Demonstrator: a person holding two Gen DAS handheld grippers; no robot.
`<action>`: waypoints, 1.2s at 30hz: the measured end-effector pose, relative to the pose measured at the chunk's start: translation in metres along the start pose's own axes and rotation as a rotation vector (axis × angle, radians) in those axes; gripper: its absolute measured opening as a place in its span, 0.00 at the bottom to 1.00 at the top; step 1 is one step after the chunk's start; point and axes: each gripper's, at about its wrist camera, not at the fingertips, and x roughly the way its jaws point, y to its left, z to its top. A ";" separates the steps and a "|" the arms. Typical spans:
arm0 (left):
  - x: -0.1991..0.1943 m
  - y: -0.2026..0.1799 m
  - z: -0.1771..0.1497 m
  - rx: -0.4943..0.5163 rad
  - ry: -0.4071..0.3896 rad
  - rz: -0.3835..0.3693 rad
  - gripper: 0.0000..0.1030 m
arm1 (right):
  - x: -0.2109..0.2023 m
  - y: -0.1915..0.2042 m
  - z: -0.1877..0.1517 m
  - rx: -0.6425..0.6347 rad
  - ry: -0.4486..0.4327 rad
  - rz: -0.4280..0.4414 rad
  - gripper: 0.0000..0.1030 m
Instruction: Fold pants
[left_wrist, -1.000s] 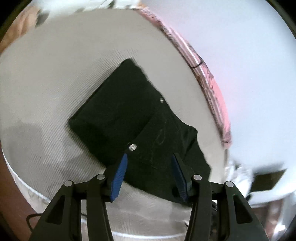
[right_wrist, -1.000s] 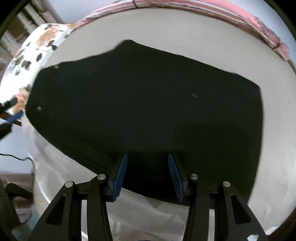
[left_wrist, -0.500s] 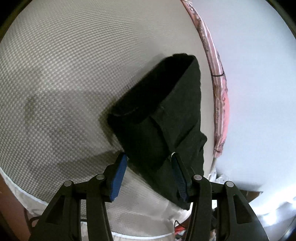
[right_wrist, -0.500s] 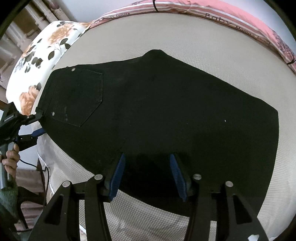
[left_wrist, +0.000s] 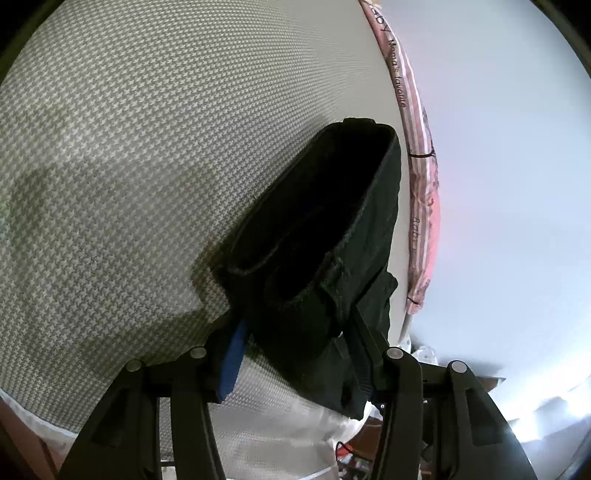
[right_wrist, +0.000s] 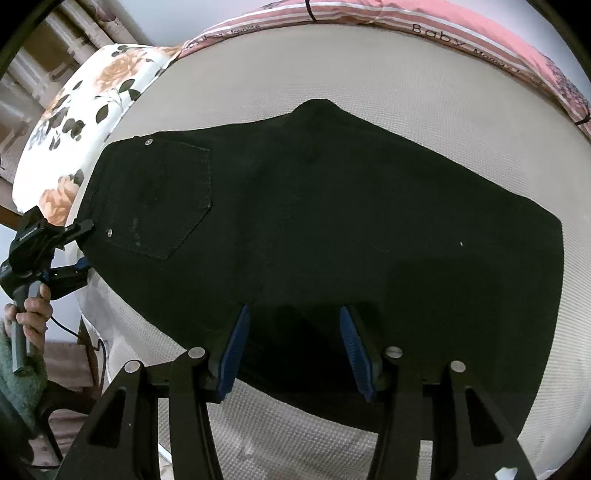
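Observation:
Black pants (right_wrist: 332, 221) lie flat on the bed, folded lengthwise, back pocket (right_wrist: 166, 206) at the left. In the left wrist view the waistband end (left_wrist: 317, 266) sits between the fingers of my left gripper (left_wrist: 295, 332), which is open around it at the bed's edge. The left gripper also shows in the right wrist view (right_wrist: 79, 247) at the waistband. My right gripper (right_wrist: 293, 343) is open, its blue pads (right_wrist: 236, 343) just above the near edge of the pants, mid-length.
The grey woven bed surface (right_wrist: 332, 66) carries the pants. A floral pillow (right_wrist: 85, 107) lies at the far left. A pink striped blanket (right_wrist: 461, 26) runs along the far edge, also in the left wrist view (left_wrist: 421, 184). Beyond is a white wall (left_wrist: 517, 184).
My left gripper has moved in low onto the waistband end, which now fills the gap between its fingers. My right gripper has drawn back slightly; the pants look flatter and sharper.

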 end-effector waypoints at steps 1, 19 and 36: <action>-0.003 0.003 0.002 -0.010 -0.002 -0.014 0.49 | 0.000 0.000 0.000 -0.003 0.002 0.001 0.47; 0.012 -0.034 0.006 0.237 -0.110 0.180 0.28 | 0.004 -0.009 -0.002 0.080 -0.016 0.017 0.48; 0.097 -0.275 -0.124 0.827 -0.052 0.062 0.25 | -0.105 -0.153 -0.027 0.409 -0.260 0.009 0.50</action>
